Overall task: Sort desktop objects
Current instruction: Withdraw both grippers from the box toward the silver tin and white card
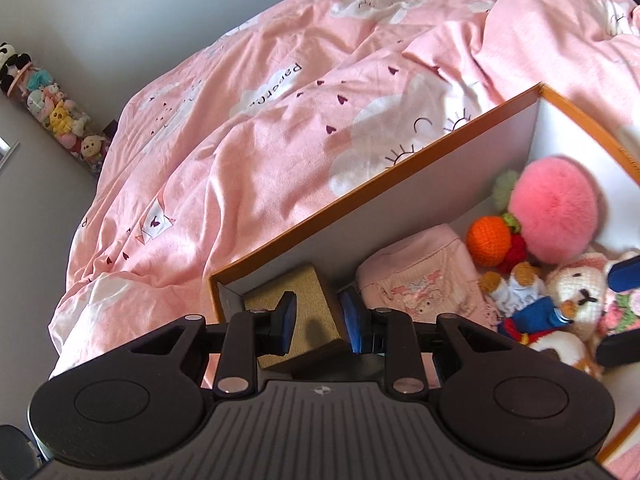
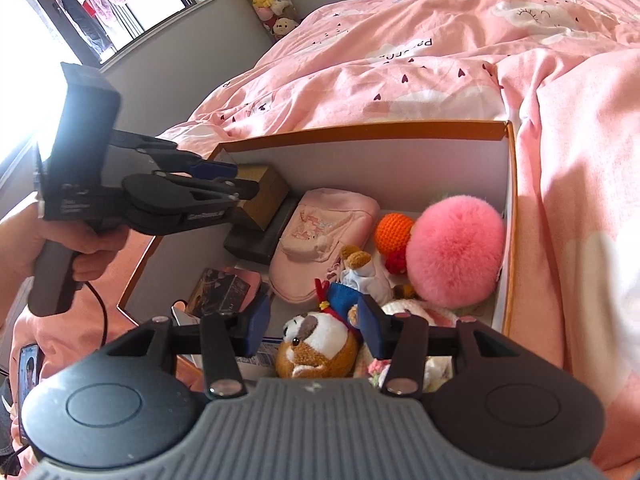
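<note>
Jaws of both grippers stand apart, empty: left gripper (image 1: 318, 322) by gold box (image 1: 302, 300), right gripper (image 2: 314, 326) over plush dog (image 2: 316, 344).

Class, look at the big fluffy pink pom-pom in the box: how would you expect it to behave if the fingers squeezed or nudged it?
The pink pom-pom looks all long fur, so it would probably squash and feel light. Its round shape suggests it could roll, though the box wall and the orange crochet ball beside it should check that.

Bright daylight floods from the blown-out window (image 2: 24, 92) at upper left, leaving soft shadows, sharp focus and strong fisheye bending at edges.
</note>
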Action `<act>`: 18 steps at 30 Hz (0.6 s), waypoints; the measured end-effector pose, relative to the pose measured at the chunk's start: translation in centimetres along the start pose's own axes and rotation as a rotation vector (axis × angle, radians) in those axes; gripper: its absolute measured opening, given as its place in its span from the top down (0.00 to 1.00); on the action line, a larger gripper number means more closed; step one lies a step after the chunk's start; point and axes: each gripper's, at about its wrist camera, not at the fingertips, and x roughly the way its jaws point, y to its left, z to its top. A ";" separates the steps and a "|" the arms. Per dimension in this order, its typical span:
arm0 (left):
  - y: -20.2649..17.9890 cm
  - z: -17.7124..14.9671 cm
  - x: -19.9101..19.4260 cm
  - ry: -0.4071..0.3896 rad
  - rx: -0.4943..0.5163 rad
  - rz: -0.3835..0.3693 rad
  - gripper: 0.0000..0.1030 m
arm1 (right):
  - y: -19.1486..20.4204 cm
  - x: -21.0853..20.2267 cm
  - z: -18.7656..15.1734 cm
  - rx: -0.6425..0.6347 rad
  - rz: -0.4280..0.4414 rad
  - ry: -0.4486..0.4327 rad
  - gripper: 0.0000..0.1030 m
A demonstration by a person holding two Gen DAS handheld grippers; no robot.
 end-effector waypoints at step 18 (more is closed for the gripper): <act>1.2 -6.2 -12.6 -0.227 -0.147 -0.111 0.70 | 4.4 -5.8 -2.2 -0.151 -0.115 -0.164 0.40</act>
